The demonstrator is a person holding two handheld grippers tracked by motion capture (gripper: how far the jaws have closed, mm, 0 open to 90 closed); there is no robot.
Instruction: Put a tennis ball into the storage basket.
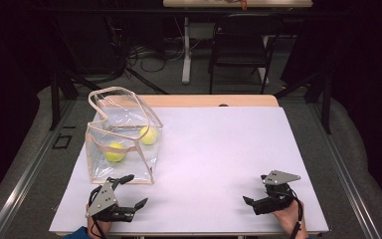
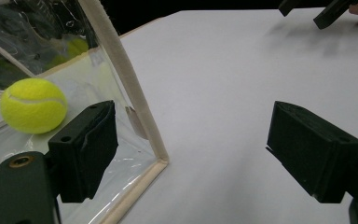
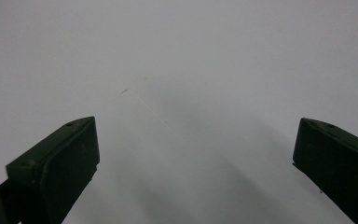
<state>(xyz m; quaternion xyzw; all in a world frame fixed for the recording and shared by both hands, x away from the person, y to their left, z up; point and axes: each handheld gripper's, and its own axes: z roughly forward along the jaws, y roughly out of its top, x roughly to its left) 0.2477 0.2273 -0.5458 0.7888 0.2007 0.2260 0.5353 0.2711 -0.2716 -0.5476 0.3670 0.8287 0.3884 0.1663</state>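
A clear plastic bag (image 1: 122, 137) with beige trim stands open on the left of the white table (image 1: 219, 149). Two yellow tennis balls lie inside it, one (image 1: 115, 152) near the front and one (image 1: 148, 135) farther back. My left gripper (image 1: 136, 190) is open just in front of the bag's near right corner, with nothing between its jaws. In the left gripper view its jaws (image 2: 193, 144) straddle the bag's corner trim (image 2: 137, 107), with a tennis ball (image 2: 33, 105) behind the clear wall. My right gripper (image 1: 253, 187) is open and empty over bare table at the front right, its jaws (image 3: 191, 154) wide apart.
A strip of bare wood (image 1: 214, 101) runs along the table's far edge. Beyond it stand a black chair (image 1: 241, 40) and a white table leg (image 1: 186, 50), with cables on the floor. The other gripper (image 2: 328, 11) shows far off in the left gripper view.
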